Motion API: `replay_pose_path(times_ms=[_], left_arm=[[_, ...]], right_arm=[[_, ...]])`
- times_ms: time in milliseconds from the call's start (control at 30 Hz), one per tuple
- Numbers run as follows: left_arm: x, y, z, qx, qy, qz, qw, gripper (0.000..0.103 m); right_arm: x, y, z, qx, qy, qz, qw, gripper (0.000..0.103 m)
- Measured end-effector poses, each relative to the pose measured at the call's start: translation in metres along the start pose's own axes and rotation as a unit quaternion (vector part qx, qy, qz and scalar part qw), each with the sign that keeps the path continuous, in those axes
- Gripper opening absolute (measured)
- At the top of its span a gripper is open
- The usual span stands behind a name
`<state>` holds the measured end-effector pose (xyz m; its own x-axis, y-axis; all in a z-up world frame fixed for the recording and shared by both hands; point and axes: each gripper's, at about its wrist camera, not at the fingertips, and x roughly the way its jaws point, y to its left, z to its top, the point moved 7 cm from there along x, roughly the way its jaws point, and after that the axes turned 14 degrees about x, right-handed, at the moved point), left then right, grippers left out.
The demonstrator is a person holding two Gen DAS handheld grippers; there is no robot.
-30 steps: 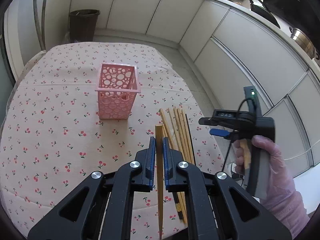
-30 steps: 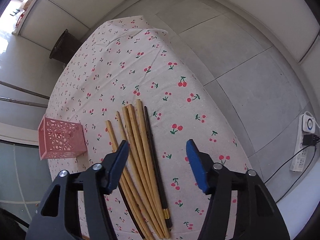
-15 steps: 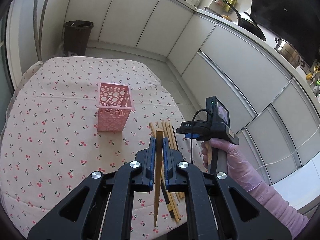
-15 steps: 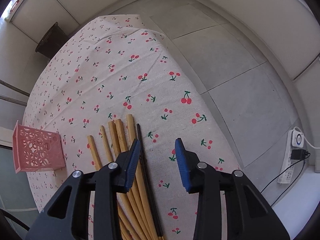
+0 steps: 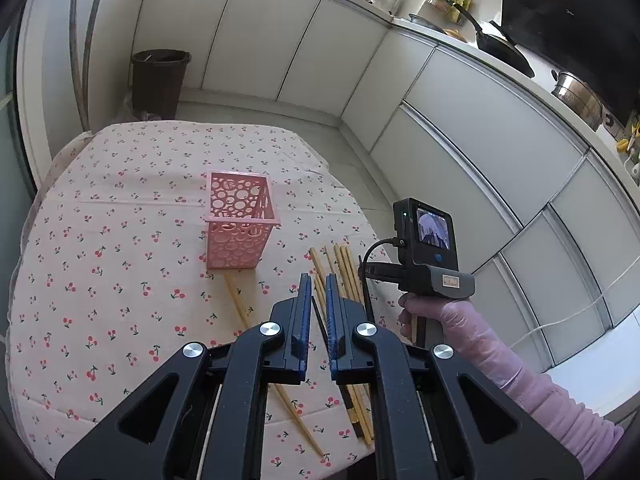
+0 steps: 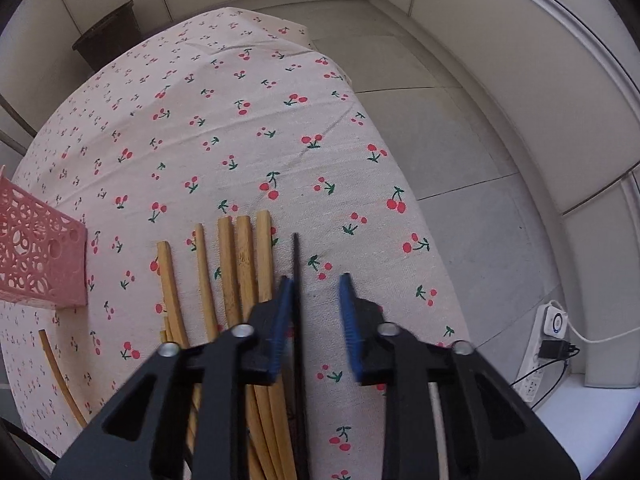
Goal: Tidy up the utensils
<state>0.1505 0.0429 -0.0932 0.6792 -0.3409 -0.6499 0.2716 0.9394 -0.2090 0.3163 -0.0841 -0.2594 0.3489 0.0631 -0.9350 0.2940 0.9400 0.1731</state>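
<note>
Table [image 5: 100,280]: covered in a cherry-print cloth, holds everything below.
Pink basket [image 5: 236,228]: upright on the cloth, perforated walls; nothing visible inside.
Left gripper [image 5: 316,304]: above the near edge of the table, jaws almost together with only a slit between them, nothing clamped.
Right gripper [image 6: 318,300]: pointing steeply down over the chopsticks, held by a gloved hand [image 5: 436,316]; jaws have just been closing but are not together yet.
Bamboo chopsticks [image 6: 240,264]: loose bunch lying flat, right of the basket, just left of the right gripper's jaws.
Single chopstick [image 5: 240,308]: flat on the cloth, one end at the basket's base.
Dark chopstick [image 6: 296,256]: between the right gripper's jaws, against the left pad, maybe touching; the other pad is clear of it.
</note>
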Motion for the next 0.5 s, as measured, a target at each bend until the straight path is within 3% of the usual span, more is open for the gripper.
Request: replay_pose_path(times_ms=[100,167,233,267,400,500], left_arm=[[0.012,0.009,-0.006,-0.009,0.031,0.003,0.9995,0.007],[0.035,0.026,-0.022,-0.048,0.091,0.001,0.9947,0.010],[0.064,0.041,-0.040,-0.088,0.158,-0.010,0.9835,0.027],[0.077,0.050,-0.047,-0.105,0.177,0.006,0.9786,0.030],[0.115,0.063,-0.044,-0.098,0.178,0.075,0.9762,0.044],[0.135,0.069,-0.052,-0.113,0.189,0.104,0.9699,0.044]], right_arm=[[-0.002,0.000,-0.007,0.003,0.009,0.031,0.999,0.005],[-0.006,-0.001,-0.013,0.004,0.020,0.048,0.999,0.005],[-0.016,-0.002,-0.017,0.003,0.015,0.058,0.998,0.005],[-0.022,-0.003,-0.019,0.002,0.010,0.060,0.998,0.005],[-0.043,-0.014,-0.017,0.014,-0.002,0.079,0.997,0.005],[-0.055,-0.022,-0.015,0.014,-0.014,0.088,0.996,0.005]])
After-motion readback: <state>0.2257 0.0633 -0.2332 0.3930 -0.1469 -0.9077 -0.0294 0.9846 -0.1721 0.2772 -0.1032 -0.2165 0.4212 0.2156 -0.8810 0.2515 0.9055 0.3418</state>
